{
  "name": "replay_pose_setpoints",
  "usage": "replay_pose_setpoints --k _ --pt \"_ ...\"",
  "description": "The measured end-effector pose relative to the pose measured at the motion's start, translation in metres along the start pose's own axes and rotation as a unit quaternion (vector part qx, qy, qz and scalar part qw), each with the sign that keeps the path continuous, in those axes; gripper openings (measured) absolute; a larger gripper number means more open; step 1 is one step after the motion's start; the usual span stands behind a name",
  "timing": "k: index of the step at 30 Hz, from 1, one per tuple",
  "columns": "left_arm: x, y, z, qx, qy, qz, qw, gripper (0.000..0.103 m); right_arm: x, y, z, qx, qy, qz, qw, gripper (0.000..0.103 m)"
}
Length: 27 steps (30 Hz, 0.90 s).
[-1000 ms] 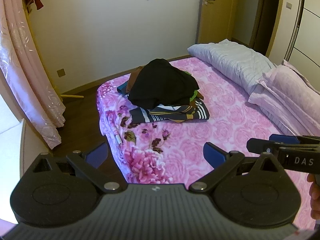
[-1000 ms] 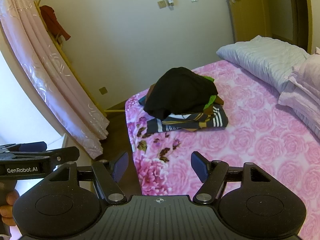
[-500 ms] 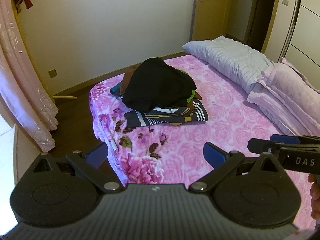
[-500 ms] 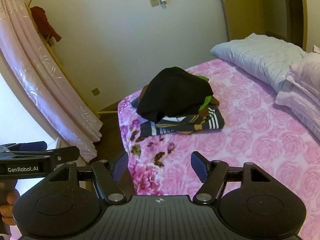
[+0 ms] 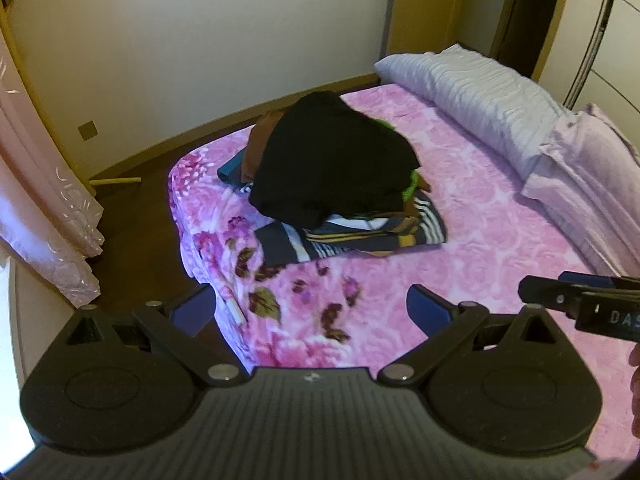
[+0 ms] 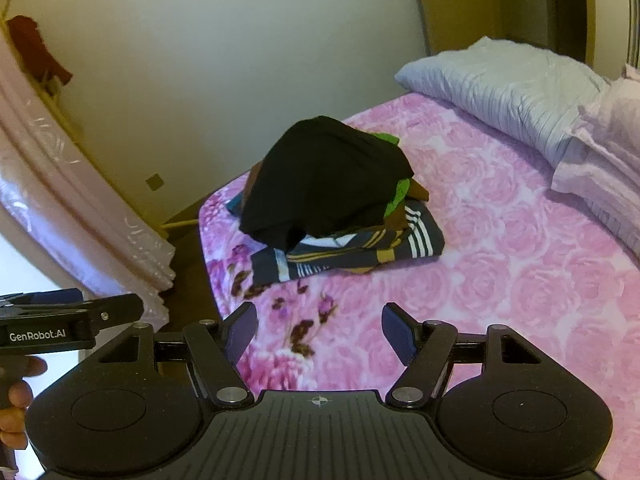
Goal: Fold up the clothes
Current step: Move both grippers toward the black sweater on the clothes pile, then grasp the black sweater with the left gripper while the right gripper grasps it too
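Observation:
A heap of clothes lies near the foot corner of the pink flowered bed (image 5: 500,240) (image 6: 520,280). A black garment (image 5: 332,164) (image 6: 324,180) drapes over the top, with green (image 6: 396,192) and brown pieces under it and a folded navy striped garment (image 5: 360,236) (image 6: 360,252) at the bottom. My left gripper (image 5: 310,310) hangs open above the bed's near corner, short of the heap, holding nothing. My right gripper (image 6: 318,328) is open too, over the flowered spread in front of the heap, with nothing between its fingers.
A grey-white pillow (image 5: 472,96) (image 6: 504,88) and a lilac pillow (image 5: 584,168) lie at the head of the bed. Pink curtains (image 5: 36,208) (image 6: 72,216) hang at the left over dark floor (image 5: 132,216). A wooden door (image 5: 432,16) stands behind.
Both grippers have moved closer to the bed and the heap, which now looks larger in both views. Both stay open.

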<state>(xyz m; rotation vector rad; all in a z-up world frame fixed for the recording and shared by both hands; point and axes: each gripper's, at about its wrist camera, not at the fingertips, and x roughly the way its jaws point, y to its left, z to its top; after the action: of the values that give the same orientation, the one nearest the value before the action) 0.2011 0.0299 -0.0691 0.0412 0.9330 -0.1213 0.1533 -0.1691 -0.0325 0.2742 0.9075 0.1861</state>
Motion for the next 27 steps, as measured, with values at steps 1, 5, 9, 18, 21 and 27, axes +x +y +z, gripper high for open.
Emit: replay_pose_setpoints --k 1,5,9,18,21,27 --pt "0.011 0.006 0.007 0.001 0.003 -0.001 1.0 0.1 0.011 0.001 0.005 0.002 0.002 -0.002 1.0 0.066" --pt "0.056 0.027 0.034 0.013 0.008 -0.007 0.9999 0.1 0.058 0.004 0.026 0.005 0.009 -0.008 1.0 0.066" --pt "0.105 0.044 0.057 0.021 0.009 -0.018 0.9996 0.1 0.11 0.003 0.046 0.012 0.012 -0.018 1.0 0.066" --pt "0.221 0.06 0.112 0.045 0.014 -0.05 0.9976 0.094 0.215 -0.009 0.09 0.026 0.014 -0.031 0.999 0.066" --pt "0.258 0.065 0.128 0.04 0.023 -0.056 0.9974 0.093 0.247 -0.017 0.104 0.03 0.019 -0.035 0.999 0.066" --pt "0.324 0.078 0.156 0.035 0.028 -0.073 0.9963 0.093 0.306 -0.041 0.134 0.051 0.017 -0.042 0.998 0.066"
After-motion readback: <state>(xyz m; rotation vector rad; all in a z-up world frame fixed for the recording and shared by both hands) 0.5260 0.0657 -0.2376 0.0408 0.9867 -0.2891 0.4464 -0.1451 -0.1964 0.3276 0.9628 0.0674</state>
